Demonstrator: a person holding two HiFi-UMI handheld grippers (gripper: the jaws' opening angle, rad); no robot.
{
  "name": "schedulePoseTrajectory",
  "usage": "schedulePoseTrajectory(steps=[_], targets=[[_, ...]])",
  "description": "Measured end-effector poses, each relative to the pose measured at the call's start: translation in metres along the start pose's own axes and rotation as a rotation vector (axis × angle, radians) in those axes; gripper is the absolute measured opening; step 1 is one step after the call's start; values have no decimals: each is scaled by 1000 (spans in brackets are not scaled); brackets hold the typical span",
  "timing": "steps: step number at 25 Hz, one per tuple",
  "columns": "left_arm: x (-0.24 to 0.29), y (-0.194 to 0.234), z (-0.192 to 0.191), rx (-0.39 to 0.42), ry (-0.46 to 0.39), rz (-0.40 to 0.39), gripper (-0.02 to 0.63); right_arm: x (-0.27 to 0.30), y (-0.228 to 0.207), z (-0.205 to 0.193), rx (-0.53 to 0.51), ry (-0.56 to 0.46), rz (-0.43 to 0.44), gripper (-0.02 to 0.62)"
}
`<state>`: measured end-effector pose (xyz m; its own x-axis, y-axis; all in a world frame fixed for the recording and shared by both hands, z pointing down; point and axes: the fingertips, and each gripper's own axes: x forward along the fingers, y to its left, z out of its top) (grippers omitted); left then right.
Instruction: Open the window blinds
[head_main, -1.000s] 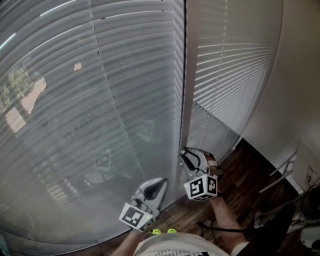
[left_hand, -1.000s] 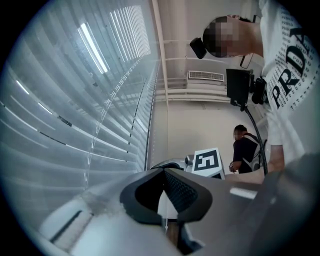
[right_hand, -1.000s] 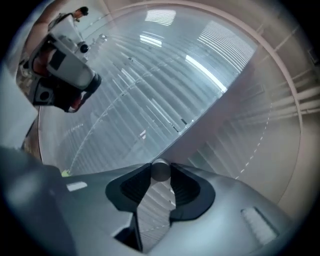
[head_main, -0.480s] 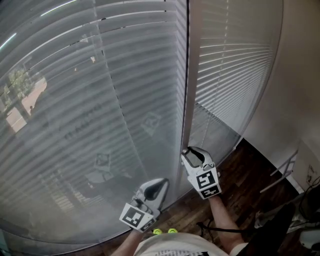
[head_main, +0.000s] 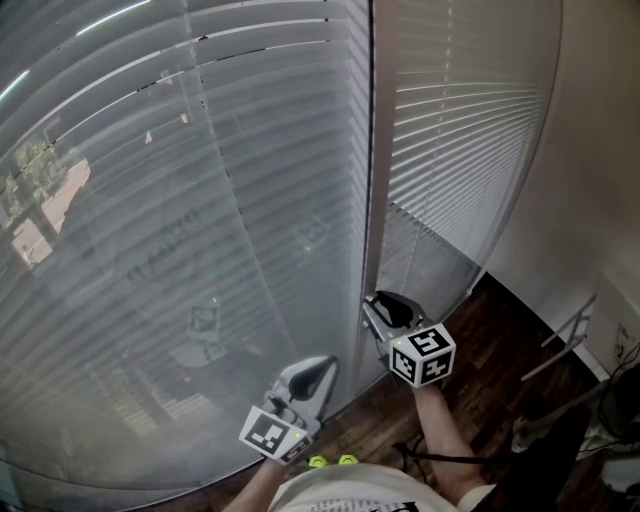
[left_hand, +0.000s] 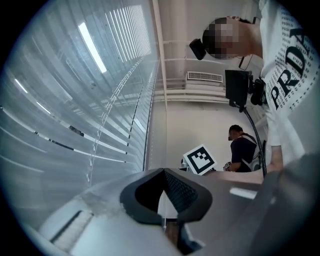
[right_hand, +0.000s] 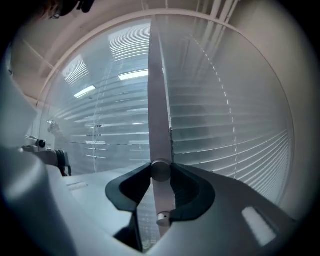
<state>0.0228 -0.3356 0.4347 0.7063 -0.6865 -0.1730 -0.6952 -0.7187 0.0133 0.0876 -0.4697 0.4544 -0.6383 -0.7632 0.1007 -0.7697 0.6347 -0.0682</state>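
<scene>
Two blinds of thin, flat, pale grey slats hang side by side, the left blind (head_main: 150, 250) wide and the right blind (head_main: 460, 130) narrower. A plain vertical post (head_main: 368, 200) stands between them. Fine ladder cords run down across the slats. Through the left blind we faintly make out greenery and a building outside. Below, the floor (head_main: 490, 350) is dark wood planks.

The right claw (head_main: 385, 305), smooth grey plastic with black ribbed pads, sits low beside the post. Its white marker cube (head_main: 422, 355) faces up at us. In the right gripper view the pads press from both sides on the round, dull metal end of a rod (right_hand: 160, 171), which we see end-on. We cannot follow this rod up to the blinds.

The left claw (head_main: 315, 368) rests lower, near the bottom of the left blind, and in the left gripper view its tips meet.
</scene>
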Motion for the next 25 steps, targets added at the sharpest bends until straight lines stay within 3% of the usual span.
schedulePoseTrajectory(steps=[10, 13, 16, 23, 25], targets=[[-1, -1, 2, -1, -2, -10, -8, 1, 2, 0, -100, 15, -30, 127], [-1, 0, 3, -1, -4, -13, -8, -5, 4, 4, -183, 21, -17, 127], [-1, 2, 2, -4, -4, -10, -8, -14, 9, 6, -393, 68, -4, 127], [3, 2, 1, -5, -5, -10, -8, -14, 13, 1, -1109, 214, -42, 153], [4, 2, 2, -4, -7, -9, -8, -12, 16, -2, -1261, 233, -48, 155]])
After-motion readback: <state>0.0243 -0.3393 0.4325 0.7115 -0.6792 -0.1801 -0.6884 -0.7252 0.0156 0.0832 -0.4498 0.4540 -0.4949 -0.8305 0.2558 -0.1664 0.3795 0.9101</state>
